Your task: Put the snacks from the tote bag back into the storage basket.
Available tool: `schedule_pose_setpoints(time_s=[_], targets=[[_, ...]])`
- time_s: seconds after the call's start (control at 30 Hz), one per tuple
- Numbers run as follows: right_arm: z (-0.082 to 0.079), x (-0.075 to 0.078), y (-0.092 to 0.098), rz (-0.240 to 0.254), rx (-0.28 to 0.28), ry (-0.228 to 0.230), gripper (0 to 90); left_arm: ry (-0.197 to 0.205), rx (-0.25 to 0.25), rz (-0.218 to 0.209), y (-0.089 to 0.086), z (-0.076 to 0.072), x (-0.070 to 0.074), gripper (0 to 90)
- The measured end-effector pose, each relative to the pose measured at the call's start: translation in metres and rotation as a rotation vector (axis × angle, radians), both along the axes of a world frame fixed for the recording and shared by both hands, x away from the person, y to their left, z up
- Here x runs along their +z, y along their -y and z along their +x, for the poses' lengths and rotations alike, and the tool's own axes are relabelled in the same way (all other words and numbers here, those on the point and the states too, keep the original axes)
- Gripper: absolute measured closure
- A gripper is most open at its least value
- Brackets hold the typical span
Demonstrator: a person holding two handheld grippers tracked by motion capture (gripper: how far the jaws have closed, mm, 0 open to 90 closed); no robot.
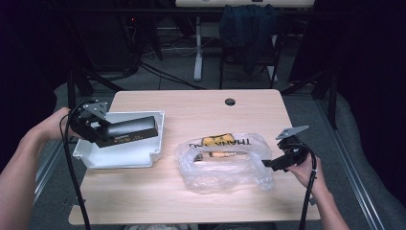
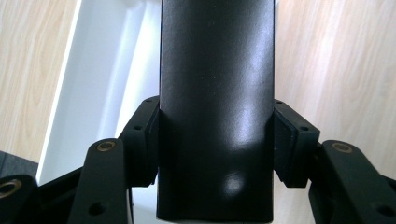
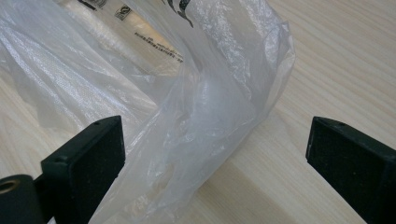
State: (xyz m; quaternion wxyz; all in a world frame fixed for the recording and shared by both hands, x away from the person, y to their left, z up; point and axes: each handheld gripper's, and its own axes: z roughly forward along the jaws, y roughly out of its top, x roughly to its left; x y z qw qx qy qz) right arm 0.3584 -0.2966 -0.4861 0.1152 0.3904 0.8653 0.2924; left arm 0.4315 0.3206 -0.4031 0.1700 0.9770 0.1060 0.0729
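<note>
My left gripper is shut on one end of a long black box, which it holds level above a white tray at the table's left. In the left gripper view both pads press the sides of the black box, with the tray below. A crumpled clear plastic bag with black print and a yellow item inside lies mid-table. My right gripper stands open at the bag's right edge. A fold of the bag lies loose between its wide-apart pads.
The light wooden table has a cable hole near its far edge. A chair draped with a dark garment stands behind the table. Cables trail from both grippers toward the near edge.
</note>
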Motion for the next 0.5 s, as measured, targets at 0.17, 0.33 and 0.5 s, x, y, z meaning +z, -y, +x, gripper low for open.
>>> schedule_pose_setpoints(time_s=[0.17,0.33,0.5], targets=[[0.000,0.000,0.000,0.004,0.001,0.001,4.1,0.003,-0.003,-0.001,-0.007,0.006,-0.013,44.1],[-0.001,0.000,-0.001,0.006,0.000,-0.001,4.1,-0.008,-0.026,0.014,-0.010,0.010,-0.032,44.0],[-0.001,0.000,0.000,0.002,0.002,0.003,4.1,-0.016,-0.030,0.033,-0.014,0.014,-0.050,44.0]])
